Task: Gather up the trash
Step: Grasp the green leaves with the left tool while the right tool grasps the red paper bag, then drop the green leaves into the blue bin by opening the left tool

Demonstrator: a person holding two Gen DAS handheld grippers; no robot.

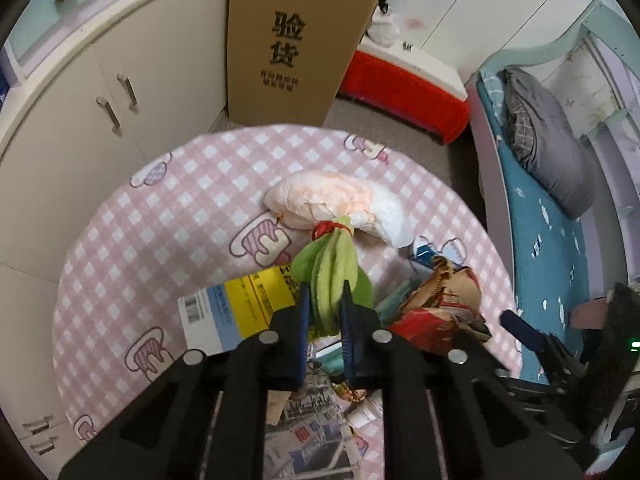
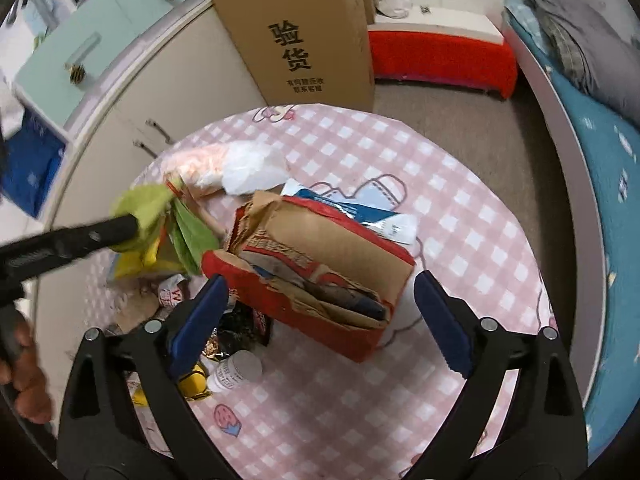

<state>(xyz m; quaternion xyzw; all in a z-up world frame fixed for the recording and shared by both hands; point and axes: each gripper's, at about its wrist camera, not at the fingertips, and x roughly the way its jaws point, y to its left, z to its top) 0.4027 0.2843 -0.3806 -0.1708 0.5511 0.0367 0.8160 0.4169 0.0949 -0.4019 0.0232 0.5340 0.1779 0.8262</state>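
Jaws: left gripper [image 1: 325, 304] pinched the green leaves [image 1: 334, 276] of a toy radish [image 1: 332, 204]; right gripper [image 2: 320, 312] spread wide w/ the torn red box [image 2: 316, 276] between the pads, not touching. Both over a pink check table [image 1: 160, 208]. Radish body lay far of centre, leaves toward the near side. Left view only: yellow-blue box [image 1: 236, 308] left of the leaves, newspaper [image 1: 308, 432] near edge. Right view only: white bottle [image 2: 236, 370] and dark wrapper [image 2: 240, 328] near-left of the red box, blue-white packet [image 2: 360, 212] behind it, a hand [image 2: 24, 372] at far left. Cardboard box [image 1: 296, 40] stood beyond the table in both.
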